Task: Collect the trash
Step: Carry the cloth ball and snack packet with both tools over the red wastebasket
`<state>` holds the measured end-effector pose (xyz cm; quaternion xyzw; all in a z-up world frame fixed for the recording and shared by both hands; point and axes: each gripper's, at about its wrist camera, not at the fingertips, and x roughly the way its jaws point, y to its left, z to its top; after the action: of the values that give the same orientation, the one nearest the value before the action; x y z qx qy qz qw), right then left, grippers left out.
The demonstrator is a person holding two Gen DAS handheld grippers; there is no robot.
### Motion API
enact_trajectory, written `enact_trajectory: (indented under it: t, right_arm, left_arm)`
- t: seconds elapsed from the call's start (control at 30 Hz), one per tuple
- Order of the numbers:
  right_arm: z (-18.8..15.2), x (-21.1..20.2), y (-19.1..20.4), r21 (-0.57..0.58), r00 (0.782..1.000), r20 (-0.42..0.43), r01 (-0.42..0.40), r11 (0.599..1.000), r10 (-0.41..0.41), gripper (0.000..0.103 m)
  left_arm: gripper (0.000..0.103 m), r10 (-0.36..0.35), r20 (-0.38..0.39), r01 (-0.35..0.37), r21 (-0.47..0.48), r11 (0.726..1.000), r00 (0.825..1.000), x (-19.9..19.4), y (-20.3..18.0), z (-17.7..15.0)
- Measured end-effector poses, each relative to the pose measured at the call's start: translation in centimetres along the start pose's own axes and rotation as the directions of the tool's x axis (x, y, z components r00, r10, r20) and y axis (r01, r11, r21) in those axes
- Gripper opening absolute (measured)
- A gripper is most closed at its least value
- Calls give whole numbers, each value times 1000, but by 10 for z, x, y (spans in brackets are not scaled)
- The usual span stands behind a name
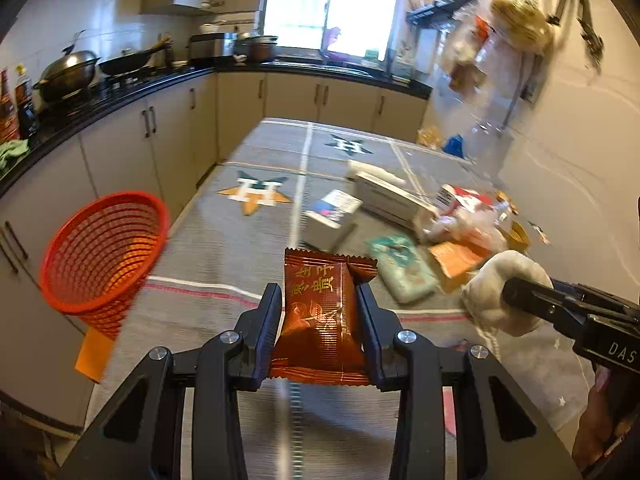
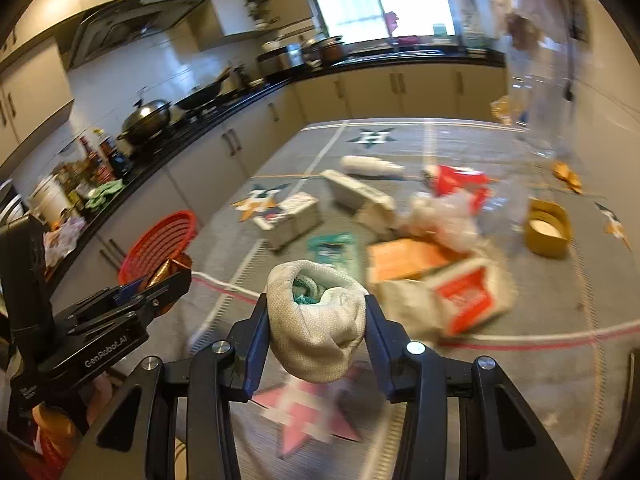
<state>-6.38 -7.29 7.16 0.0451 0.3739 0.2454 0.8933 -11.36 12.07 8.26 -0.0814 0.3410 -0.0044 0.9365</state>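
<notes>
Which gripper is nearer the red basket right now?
Left. The left gripper, shut on a brown snack packet, is beside the red basket. The right gripper, shut on a rolled sock, is farther off, on the left gripper's far side.

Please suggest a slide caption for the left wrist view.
Left gripper clamps a brown foil snack packet near the red mesh basket.

left gripper [image 1: 318, 312]: lower centre of its frame, angled downward, jaws clamped on a packet [image 1: 320, 320] | right gripper [image 2: 316, 320]: lower centre of its frame, angled downward, jaws clamped on a sock [image 2: 316, 320]
</notes>
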Motion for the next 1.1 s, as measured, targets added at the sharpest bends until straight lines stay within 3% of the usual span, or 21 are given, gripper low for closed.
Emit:
enact_trajectory:
  t: [0.5, 0.8, 1.1]
  right_arm:
    - [36, 63, 81, -95, 987, -80, -145, 985, 138, 48]
    - [57, 100, 125, -138, 964, -126, -249, 959, 232, 48]
    - [76, 118, 146, -174, 948, -147, -305, 936, 282, 48]
  left_arm:
    - [36, 111, 25, -106, -159, 982, 993, -16, 86, 4]
    - [36, 217, -6, -213, -229, 950, 976, -26, 130, 0]
    - [36, 289, -5, -281, -247, 927, 957, -34, 145, 9]
